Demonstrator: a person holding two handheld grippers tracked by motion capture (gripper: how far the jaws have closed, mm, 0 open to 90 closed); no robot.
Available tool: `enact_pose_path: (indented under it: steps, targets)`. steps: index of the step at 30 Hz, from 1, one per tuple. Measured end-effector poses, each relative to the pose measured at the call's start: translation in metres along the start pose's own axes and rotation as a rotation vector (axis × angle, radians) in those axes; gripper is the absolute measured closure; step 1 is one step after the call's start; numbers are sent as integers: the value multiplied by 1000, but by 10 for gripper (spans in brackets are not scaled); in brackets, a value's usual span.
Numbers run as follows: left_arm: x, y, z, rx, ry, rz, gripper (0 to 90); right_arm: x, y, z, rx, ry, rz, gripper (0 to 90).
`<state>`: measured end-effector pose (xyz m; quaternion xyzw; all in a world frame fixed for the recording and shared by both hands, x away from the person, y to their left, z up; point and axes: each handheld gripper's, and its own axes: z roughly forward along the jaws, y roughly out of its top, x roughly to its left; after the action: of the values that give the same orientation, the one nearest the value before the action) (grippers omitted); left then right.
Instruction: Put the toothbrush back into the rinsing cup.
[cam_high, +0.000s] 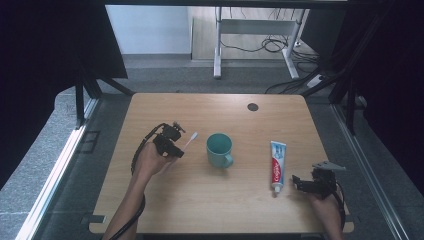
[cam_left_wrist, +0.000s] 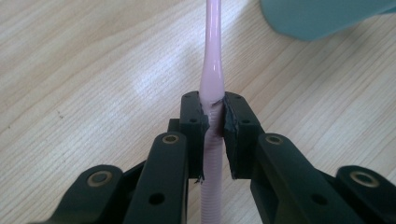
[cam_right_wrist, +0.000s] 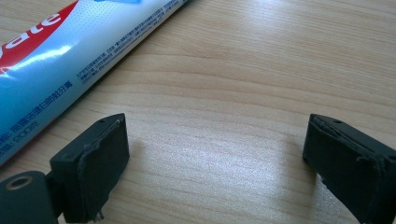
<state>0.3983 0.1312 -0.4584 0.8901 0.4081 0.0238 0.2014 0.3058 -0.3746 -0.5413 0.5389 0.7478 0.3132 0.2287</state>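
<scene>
Left of centre in the high view, the left gripper (cam_high: 172, 141) clenches a pink toothbrush (cam_left_wrist: 211, 93) by its handle, head aimed toward the green cup (cam_high: 219, 149), probably to drop it in. At lower right, the right gripper (cam_right_wrist: 215, 163) is released beside the toothpaste (cam_high: 277, 165), apparently ready for it.

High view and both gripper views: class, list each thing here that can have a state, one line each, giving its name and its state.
Left tongs: shut on the pink toothbrush handle.
Toothbrush: held, head pointing toward the mug.
Mug: upright on the table, untouched.
Toothpaste tube: lying flat on the table, cap toward the person.
Right tongs: open, beside the toothpaste tube, holding nothing.
</scene>
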Motion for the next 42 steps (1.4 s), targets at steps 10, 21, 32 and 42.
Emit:
enact_pose_path:
  steps: [10,21,32,42]
  targets:
    - [-6,3,-10,-61,-4,30,792,0,0,0,0,0,1,65]
    - [-13,9,-24,-130,-16,55,792,0,0,0,0,0,2,65]
    - [-18,15,-35,-196,-41,68,792,0,0,0,1,0,1,65]
    - [-25,21,-43,-255,-60,78,792,0,0,0,2,1,5,65]
